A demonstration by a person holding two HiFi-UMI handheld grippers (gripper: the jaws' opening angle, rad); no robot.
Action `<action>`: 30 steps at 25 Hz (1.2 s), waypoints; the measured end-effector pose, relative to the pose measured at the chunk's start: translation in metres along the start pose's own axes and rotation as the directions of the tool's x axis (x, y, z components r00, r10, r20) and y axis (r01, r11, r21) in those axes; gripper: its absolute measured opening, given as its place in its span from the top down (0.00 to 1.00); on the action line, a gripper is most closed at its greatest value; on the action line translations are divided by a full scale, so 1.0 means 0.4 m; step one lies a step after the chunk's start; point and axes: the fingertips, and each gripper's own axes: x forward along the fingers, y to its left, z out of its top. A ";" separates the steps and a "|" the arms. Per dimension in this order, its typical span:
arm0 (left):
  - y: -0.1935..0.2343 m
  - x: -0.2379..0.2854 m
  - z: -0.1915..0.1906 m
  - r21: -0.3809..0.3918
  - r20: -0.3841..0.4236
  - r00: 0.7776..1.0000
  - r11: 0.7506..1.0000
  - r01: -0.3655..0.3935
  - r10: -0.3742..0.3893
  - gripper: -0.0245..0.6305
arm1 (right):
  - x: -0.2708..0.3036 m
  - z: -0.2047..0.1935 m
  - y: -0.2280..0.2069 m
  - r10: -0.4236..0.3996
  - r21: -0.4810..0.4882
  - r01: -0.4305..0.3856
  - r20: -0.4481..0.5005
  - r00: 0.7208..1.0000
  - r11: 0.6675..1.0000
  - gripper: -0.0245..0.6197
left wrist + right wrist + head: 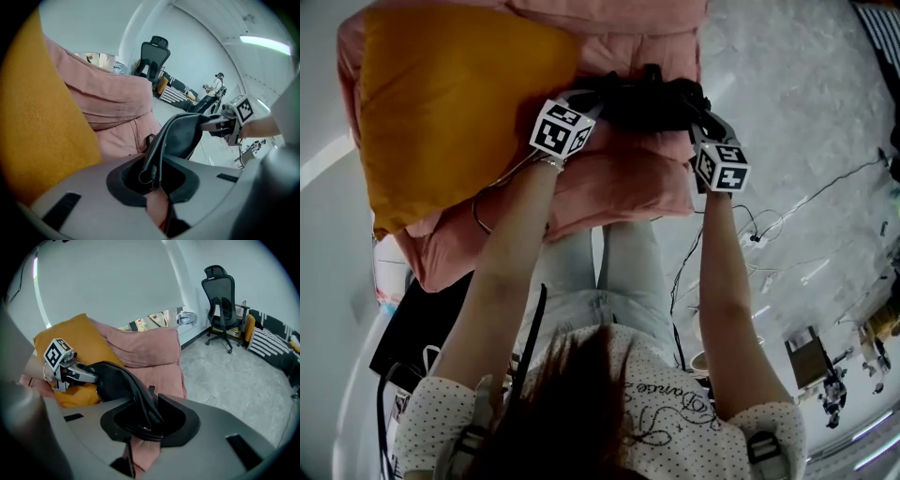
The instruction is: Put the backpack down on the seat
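The black backpack (647,101) lies across the pink seat cushion (619,183), between my two grippers. My left gripper (598,105) is at its left end and my right gripper (701,117) at its right end. In the left gripper view a black strap of the backpack (185,136) runs down into the left gripper (152,176), whose jaws are closed on it. In the right gripper view the backpack (110,376) feeds a strap into the right gripper (140,420) the same way. Both grippers point steeply down at the pink seat (164,366).
A large orange pillow (450,94) leans on the seat's left part, close beside the left gripper. Pink back cushions (108,98) rise behind. Cables (787,216) trail over the floor on the right. A black office chair (220,287) stands far off.
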 end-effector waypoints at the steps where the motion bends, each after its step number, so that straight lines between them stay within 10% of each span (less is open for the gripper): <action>1: 0.002 -0.001 0.000 0.018 -0.001 1.000 1.000 -0.023 0.023 0.91 | 0.001 0.001 0.000 0.008 -0.003 -0.008 -0.003 1.000 1.000 0.80; 13: -0.017 -0.072 0.013 0.079 0.063 0.984 0.982 -0.174 0.169 0.79 | -0.028 0.028 0.030 0.042 -0.044 -0.042 -0.005 0.999 0.998 0.50; 27: -0.045 -0.294 0.117 0.047 0.240 0.949 0.975 -0.219 0.202 0.78 | -0.205 0.298 0.162 0.046 -0.137 -0.018 0.207 0.977 0.990 0.49; 30: -0.068 -0.349 0.151 0.037 0.282 0.940 0.977 -0.208 0.190 0.80 | -0.268 0.353 0.196 0.034 -0.127 0.002 0.276 0.961 0.992 0.62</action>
